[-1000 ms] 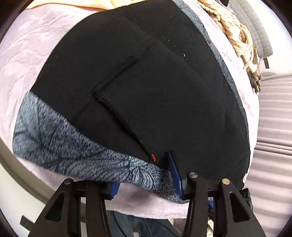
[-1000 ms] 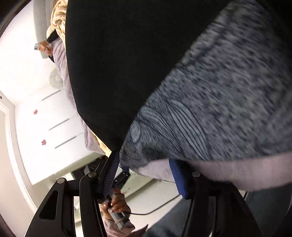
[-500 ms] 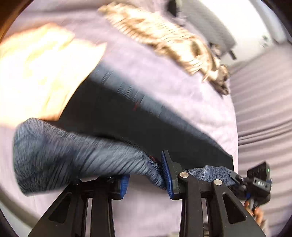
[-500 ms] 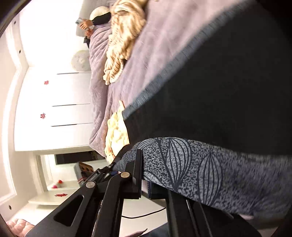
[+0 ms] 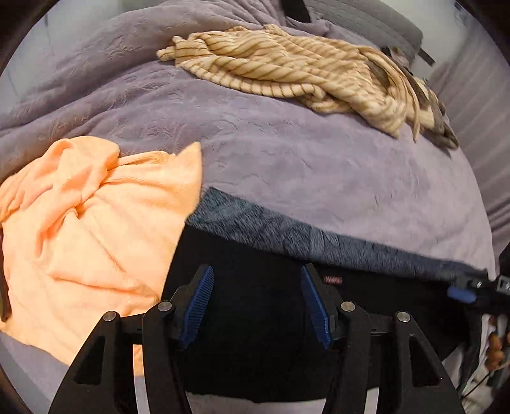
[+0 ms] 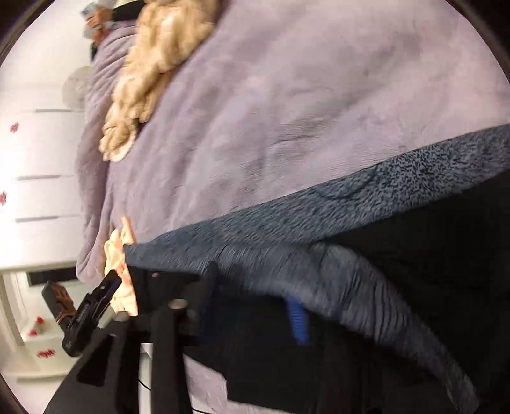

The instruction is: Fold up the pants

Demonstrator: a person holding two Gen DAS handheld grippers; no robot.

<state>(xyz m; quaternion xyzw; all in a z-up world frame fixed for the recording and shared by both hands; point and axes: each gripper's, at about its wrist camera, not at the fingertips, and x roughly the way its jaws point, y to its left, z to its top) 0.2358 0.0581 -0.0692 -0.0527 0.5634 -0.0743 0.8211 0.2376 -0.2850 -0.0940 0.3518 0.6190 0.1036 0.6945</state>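
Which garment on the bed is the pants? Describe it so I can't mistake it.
Start from the lilac bedspread. At its near edge, beside the crumpled orange garment, lie the pants. They are the only black item, bordered along the far side by a speckled grey-blue waistband, unlike the striped beige garment farther back.

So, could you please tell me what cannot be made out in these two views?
- Pants, lower part: left wrist view, cut off by the bottom edge.
- Pants, left side: same view, under the orange garment.
- Red label: same view, too small to read.
- Waistband pattern: right wrist view, smeared by motion blur.
- Person at the far end of the bed: right wrist view, cut off by the top edge.
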